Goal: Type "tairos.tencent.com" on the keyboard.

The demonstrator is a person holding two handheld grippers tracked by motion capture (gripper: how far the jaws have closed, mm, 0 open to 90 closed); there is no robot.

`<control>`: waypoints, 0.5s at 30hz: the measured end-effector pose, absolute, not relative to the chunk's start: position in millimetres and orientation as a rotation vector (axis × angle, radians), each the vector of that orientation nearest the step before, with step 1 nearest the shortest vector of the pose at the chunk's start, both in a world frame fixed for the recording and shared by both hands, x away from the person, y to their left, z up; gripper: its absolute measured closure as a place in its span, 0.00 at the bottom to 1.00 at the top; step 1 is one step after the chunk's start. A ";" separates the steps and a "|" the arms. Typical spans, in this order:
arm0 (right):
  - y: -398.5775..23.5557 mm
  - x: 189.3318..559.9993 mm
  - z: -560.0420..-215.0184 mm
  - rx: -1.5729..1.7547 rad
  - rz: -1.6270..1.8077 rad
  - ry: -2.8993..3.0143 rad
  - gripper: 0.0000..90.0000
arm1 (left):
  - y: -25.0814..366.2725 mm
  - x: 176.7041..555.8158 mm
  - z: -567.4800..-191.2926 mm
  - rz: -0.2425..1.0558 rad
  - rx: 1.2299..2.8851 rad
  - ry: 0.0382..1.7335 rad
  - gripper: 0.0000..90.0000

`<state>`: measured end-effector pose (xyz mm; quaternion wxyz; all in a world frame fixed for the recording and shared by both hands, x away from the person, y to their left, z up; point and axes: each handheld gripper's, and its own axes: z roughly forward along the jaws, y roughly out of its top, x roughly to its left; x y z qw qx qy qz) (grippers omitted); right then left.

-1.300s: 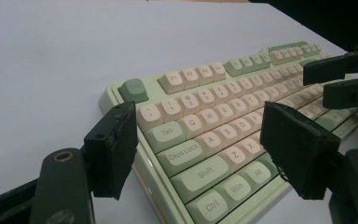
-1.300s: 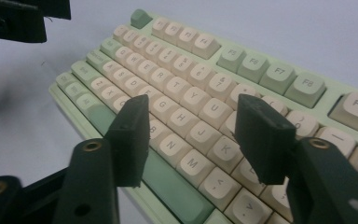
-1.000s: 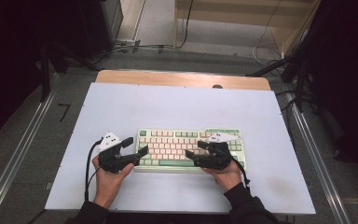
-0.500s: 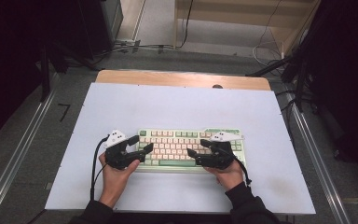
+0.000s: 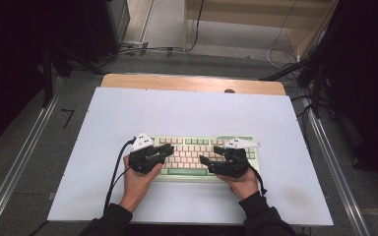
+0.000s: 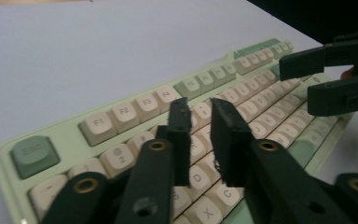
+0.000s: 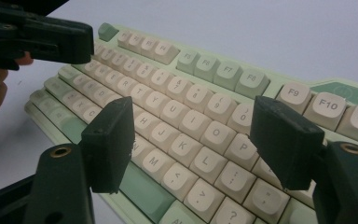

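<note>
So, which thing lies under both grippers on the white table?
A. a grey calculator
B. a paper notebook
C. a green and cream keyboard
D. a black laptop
C: the keyboard, pale green with cream keys, lies on the table under the left gripper and the right gripper; its lettered keys also show below the jaws in both gripper views.

I see my left gripper (image 5: 166, 151) over the left end of the pale green keyboard (image 5: 193, 147), my right gripper (image 5: 207, 156) over its right half, on the white tabletop (image 5: 187, 110).
</note>
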<state>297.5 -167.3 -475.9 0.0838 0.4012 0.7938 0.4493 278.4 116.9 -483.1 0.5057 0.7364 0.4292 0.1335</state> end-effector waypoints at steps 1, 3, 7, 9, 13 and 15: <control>-167.5 297.6 -475.7 1.198 1.342 2.367 0.33 | 115.6 279.7 -484.0 0.312 1.788 1.029 0.99; -167.7 297.8 -476.3 1.203 1.340 2.368 0.33 | 112.0 282.2 -485.3 0.304 1.810 1.025 1.00; -167.5 297.7 -476.2 1.198 1.340 2.368 0.33 | 105.3 286.2 -485.4 0.305 1.836 1.014 1.00; -167.8 298.1 -476.2 1.202 1.342 2.365 0.33 | 101.8 287.7 -485.5 0.314 1.852 1.008 1.00; -167.5 297.6 -476.4 1.199 1.339 2.369 0.33 | 93.8 290.5 -487.5 0.307 1.874 1.001 1.00; -167.6 297.7 -476.2 1.199 1.341 2.367 0.34 | 91.8 291.6 -488.6 0.305 1.883 1.005 1.00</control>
